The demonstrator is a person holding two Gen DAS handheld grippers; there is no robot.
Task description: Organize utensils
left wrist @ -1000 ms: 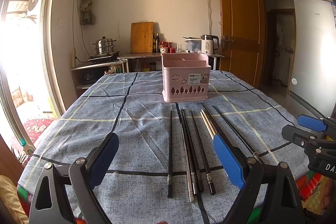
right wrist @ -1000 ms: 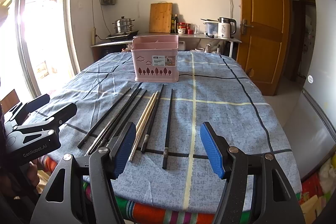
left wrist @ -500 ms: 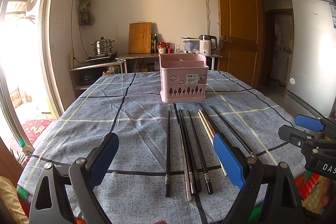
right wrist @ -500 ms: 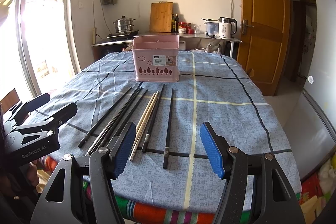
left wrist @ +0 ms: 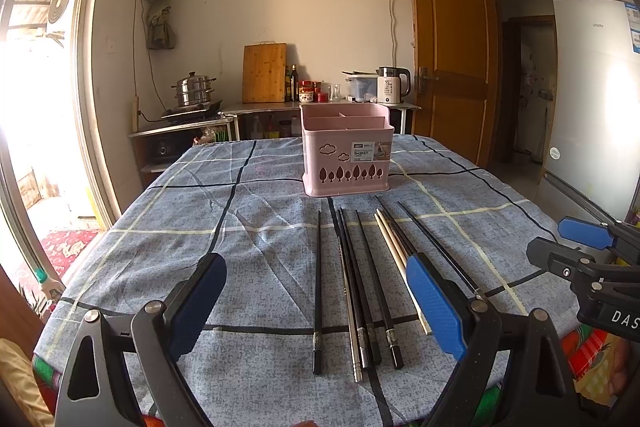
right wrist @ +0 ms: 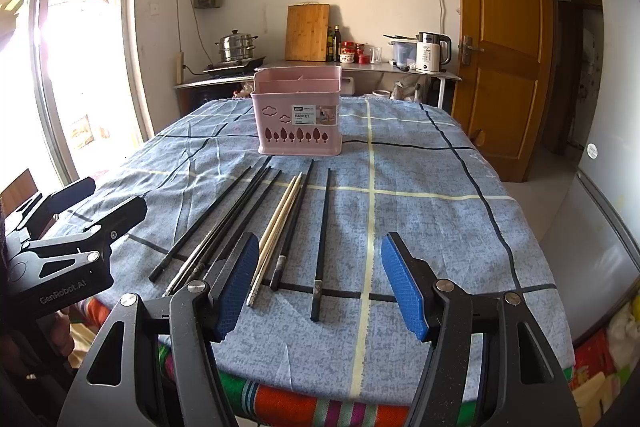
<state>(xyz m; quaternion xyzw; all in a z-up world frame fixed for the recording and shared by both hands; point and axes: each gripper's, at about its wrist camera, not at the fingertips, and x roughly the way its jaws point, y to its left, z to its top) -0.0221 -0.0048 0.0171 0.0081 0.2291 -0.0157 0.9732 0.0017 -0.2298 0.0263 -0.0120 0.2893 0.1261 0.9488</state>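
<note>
Item: slim black and pale wooden chopsticks (left wrist: 362, 279), near the pink plastic basket (left wrist: 346, 163); light, stiff, slippery. You pinch mid-shaft. Left gripper (left wrist: 316, 301) and right gripper (right wrist: 320, 281): both apart, empty.

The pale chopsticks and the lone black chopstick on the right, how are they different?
The pale chopsticks are cream-coloured and lie as a touching pair, slanted; the lone black chopstick is dark, single and set apart, nearly straight. Both lie flat on the blue tablecloth, tips toward the pink basket.
</note>
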